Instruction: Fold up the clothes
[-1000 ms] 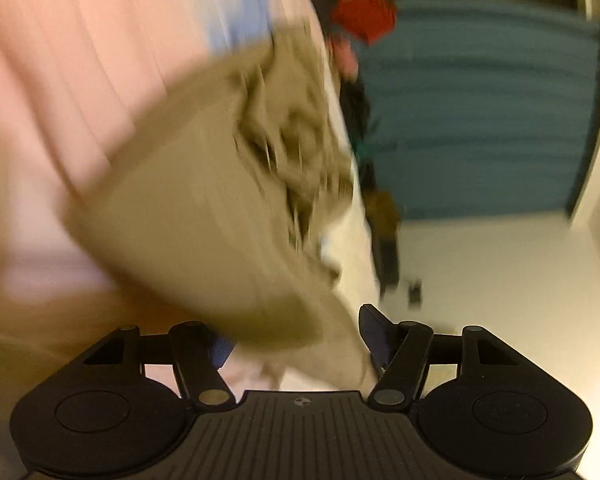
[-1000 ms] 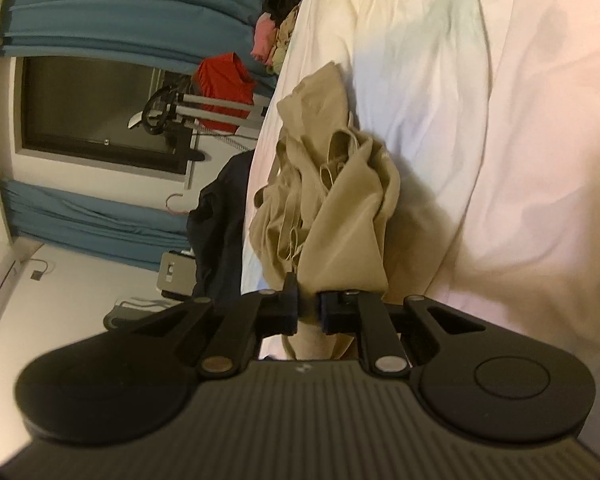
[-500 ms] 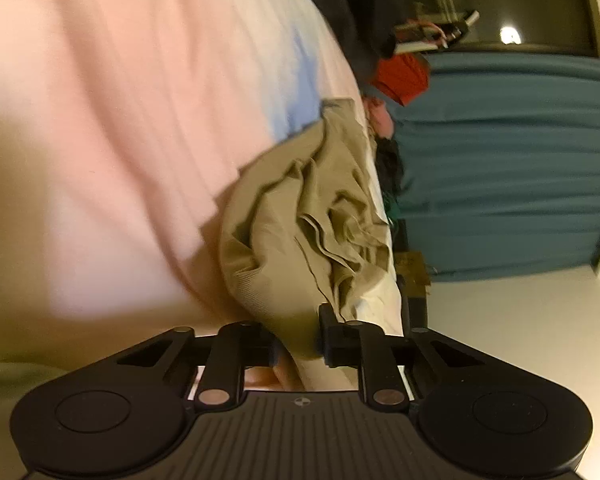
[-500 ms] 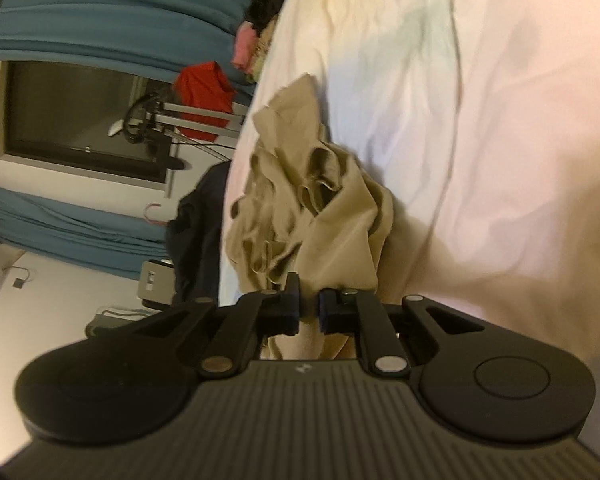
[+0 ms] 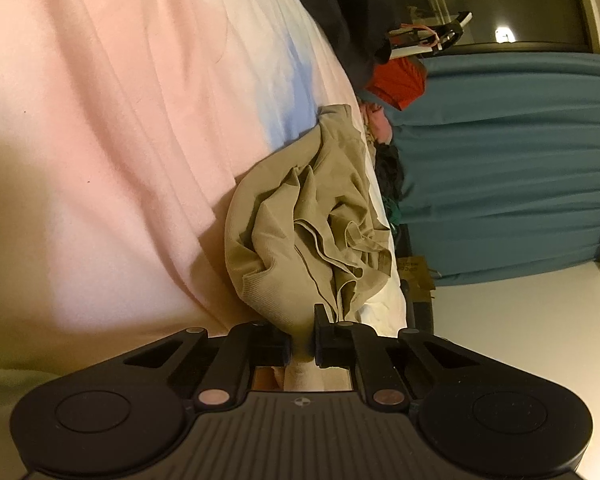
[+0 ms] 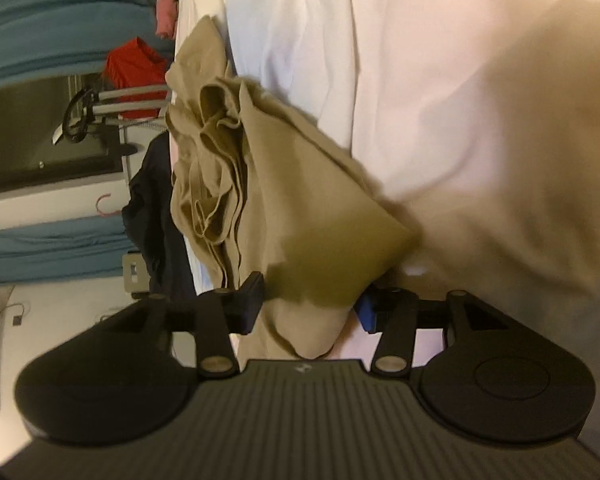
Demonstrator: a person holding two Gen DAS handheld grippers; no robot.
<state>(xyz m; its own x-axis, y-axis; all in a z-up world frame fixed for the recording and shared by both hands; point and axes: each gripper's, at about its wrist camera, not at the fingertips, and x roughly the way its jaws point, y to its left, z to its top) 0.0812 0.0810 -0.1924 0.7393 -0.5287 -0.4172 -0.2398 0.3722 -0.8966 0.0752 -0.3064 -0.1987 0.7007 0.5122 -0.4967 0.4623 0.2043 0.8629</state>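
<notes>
Now my left gripper (image 5: pixel 302 346) is closing, jaws pinching the khaki garment (image 5: pixel 300 224) on the bed (image 5: pixel 120 120); my right gripper (image 6: pixel 310 308) is opening, cloth loose between.

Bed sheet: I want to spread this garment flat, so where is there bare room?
The wide pale bed sheet beside the crumpled tan garment lies bare. The bed's edge is crowded: dark clothing, a red item and a pink one pile up past the garment.
</notes>
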